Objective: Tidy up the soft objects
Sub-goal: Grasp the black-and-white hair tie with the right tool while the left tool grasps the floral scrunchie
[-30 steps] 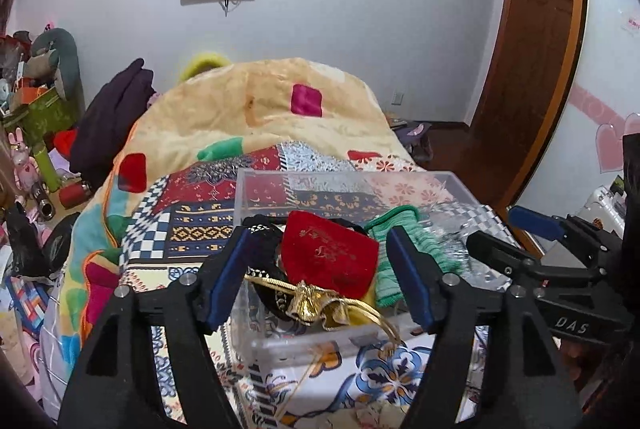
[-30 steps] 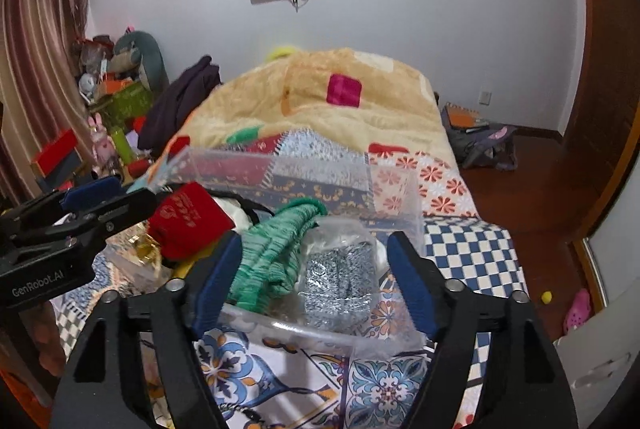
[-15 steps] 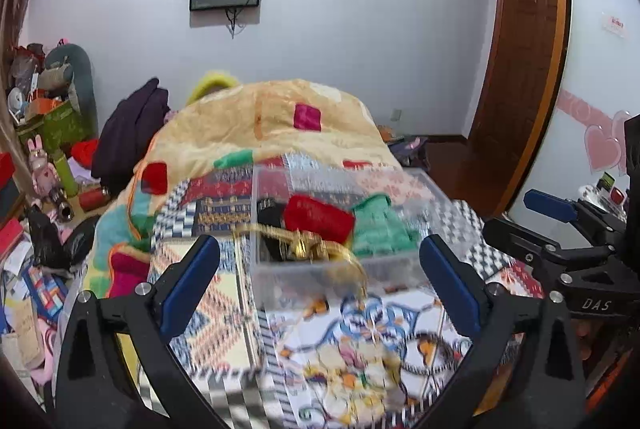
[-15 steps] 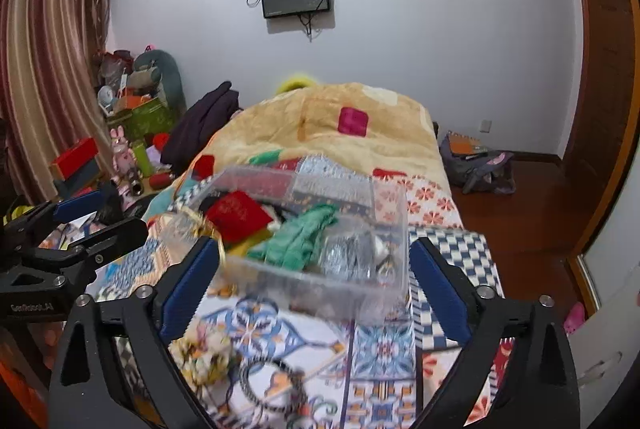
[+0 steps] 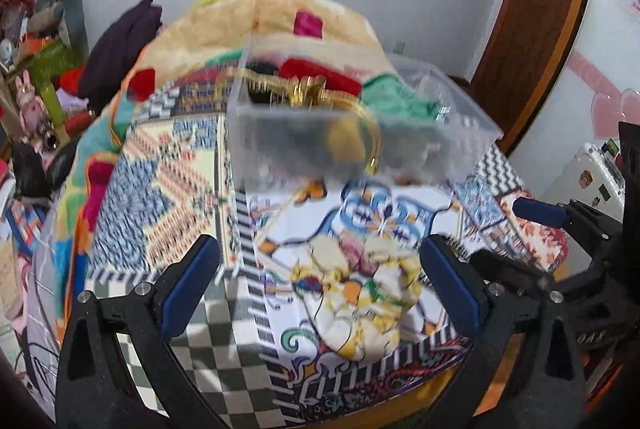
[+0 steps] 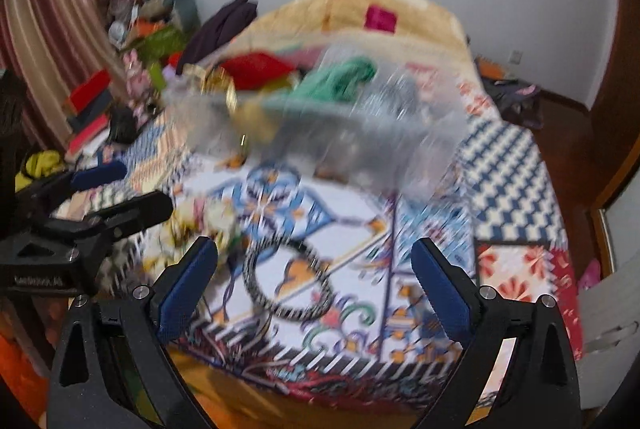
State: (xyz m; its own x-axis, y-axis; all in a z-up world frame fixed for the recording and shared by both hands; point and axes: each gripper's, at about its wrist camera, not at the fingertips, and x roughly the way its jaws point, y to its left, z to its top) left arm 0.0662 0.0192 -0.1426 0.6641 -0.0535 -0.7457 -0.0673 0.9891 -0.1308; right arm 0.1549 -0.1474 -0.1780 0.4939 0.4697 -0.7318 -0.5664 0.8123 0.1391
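A clear plastic box [image 5: 304, 145] stands on the patterned quilt [image 5: 168, 197] and holds a red pouch [image 5: 316, 71], a green knit piece [image 5: 396, 99] and a gold ribbon [image 5: 308, 91]. Nearer to me a floral fabric pouch [image 5: 356, 293] lies on the quilt, in line with my left gripper [image 5: 318, 249], whose jaws are open and clear of it. In the right wrist view the box [image 6: 400, 133] is blurred. A black-and-white striped ring [image 6: 288, 281] lies on the quilt before my right gripper [image 6: 313, 249], which is open and holds nothing. The floral pouch [image 6: 200, 225] lies to its left.
Dark purple clothing [image 5: 120, 41] lies at the bed's far left. Toys and books [image 6: 92, 109] crowd the floor left of the bed. A wooden door [image 5: 532, 29] and a white case [image 5: 592, 173] stand on the right. The bed's front edge [image 6: 320, 369] is close below the fingers.
Both grippers have opened wider and drawn back from the box while tipping downward. The box now sits farther off, and the floral pouch and striped ring have come into view.
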